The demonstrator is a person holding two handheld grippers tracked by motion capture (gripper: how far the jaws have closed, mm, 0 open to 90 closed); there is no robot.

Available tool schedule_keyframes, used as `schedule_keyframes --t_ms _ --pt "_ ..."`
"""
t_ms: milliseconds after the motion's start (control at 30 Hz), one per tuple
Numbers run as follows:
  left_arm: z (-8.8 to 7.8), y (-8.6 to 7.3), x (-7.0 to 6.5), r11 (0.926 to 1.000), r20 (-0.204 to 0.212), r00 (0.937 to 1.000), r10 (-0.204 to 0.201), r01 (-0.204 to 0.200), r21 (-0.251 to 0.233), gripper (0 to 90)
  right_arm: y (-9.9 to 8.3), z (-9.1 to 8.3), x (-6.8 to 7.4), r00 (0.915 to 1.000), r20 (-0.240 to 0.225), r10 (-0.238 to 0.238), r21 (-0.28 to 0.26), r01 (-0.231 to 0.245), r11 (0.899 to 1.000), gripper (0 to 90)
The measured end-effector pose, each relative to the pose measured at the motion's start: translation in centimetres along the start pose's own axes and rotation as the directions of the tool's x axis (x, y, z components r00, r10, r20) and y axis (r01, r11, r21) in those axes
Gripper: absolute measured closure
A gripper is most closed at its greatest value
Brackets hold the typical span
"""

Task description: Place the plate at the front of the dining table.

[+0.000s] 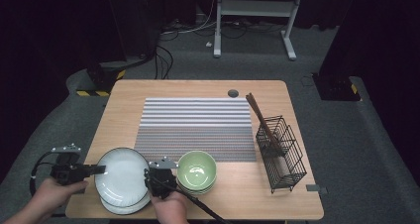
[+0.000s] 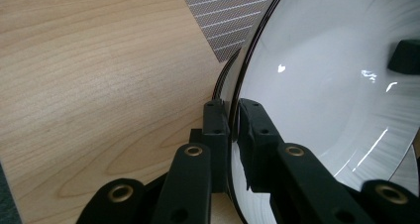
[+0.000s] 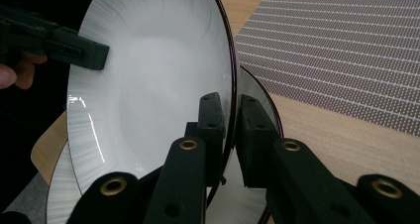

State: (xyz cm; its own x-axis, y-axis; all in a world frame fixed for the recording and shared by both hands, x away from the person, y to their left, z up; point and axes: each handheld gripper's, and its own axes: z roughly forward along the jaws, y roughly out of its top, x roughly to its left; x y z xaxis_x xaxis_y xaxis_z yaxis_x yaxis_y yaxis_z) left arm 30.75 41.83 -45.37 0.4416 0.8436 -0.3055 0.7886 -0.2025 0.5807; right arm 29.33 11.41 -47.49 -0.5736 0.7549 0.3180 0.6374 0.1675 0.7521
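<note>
- Two grippers are clamped on one white plate (image 1: 121, 177), which is held near the worktop's (image 1: 208, 87) front left corner.
- The left gripper (image 1: 101, 170) is closed on the plate's left rim, with one jaw on the inner face and one on the underside, as seen in the left gripper view (image 2: 233, 135).
- The right gripper (image 1: 148, 177) is closed on the opposite rim, its jaws pinching the dark-edged lip in the right gripper view (image 3: 230, 130).
- The held plate (image 3: 148, 85) is seen raised above a second white plate (image 1: 124, 206) that lies beneath it on the worktop.
- A stack of green bowls (image 1: 197, 170) is placed just beside the right gripper, near the front edge.
- A striped placemat (image 1: 195, 127) is laid across the middle of the worktop.
- A black wire basket (image 1: 282, 152) is set near the right edge, with brown chopsticks (image 1: 260, 120) leaning out of it towards the back.
- Each gripper is held by a hand entering at the front edge.
</note>
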Motion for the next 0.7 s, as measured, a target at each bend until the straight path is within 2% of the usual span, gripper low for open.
schedule_keyframes --t_ms 300,467,700 --pt "-0.1 0.5 -0.7 0.9993 0.016 0.9996 0.021 -0.021 -0.031 81.4 0.9 -1.3 0.0 0.9997 0.016 -0.019 -0.045 0.02 0.999 82.6" --pt "-0.5 1.0 -1.5 0.9967 0.019 0.9984 0.053 -0.052 -0.062 81.2 1.4 -2.6 0.1 0.9995 0.018 -0.025 -0.076 0.026 0.997 82.6" --pt "-0.8 1.5 -2.5 0.9939 0.026 0.998 0.057 -0.055 -0.096 81.1 1.7 -3.9 0.1 0.9986 0.036 -0.039 -0.107 0.043 0.993 82.7"
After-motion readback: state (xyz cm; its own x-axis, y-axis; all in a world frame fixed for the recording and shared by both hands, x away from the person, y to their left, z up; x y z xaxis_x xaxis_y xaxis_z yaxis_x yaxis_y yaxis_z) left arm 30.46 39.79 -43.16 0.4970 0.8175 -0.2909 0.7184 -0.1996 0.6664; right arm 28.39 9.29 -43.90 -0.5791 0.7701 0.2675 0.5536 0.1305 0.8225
